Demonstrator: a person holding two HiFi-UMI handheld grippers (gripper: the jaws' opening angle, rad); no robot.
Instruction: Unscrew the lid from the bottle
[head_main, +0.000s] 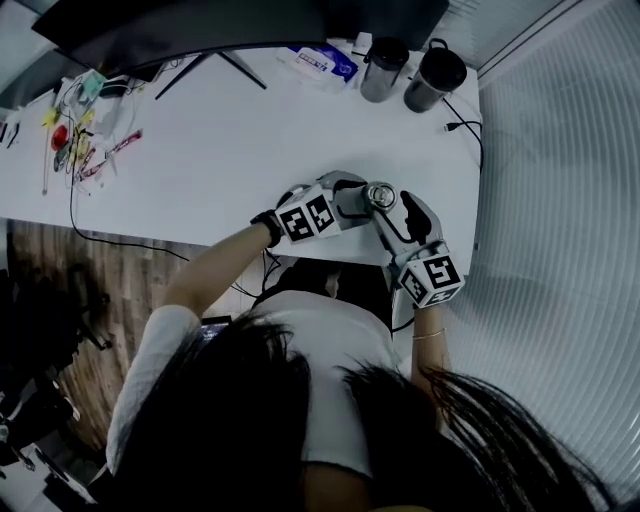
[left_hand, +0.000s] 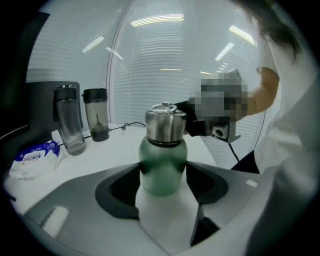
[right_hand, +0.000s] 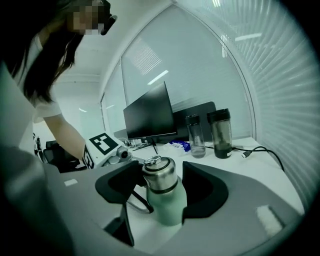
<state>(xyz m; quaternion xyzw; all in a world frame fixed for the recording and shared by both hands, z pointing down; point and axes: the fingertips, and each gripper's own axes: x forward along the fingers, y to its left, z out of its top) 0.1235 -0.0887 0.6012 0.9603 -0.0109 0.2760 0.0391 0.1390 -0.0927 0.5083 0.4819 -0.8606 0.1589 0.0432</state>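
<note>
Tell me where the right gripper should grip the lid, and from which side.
Grip the steel lid by its straight round wall, coming in level from the side away from the left gripper, which clamps the green body below.

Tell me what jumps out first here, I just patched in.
The green bottle sits near the white table's front edge, clamped at its body by the left gripper. The right gripper brackets the steel lid, a gap showing on one side. Two dark tumblers stand at the far edge.
</note>
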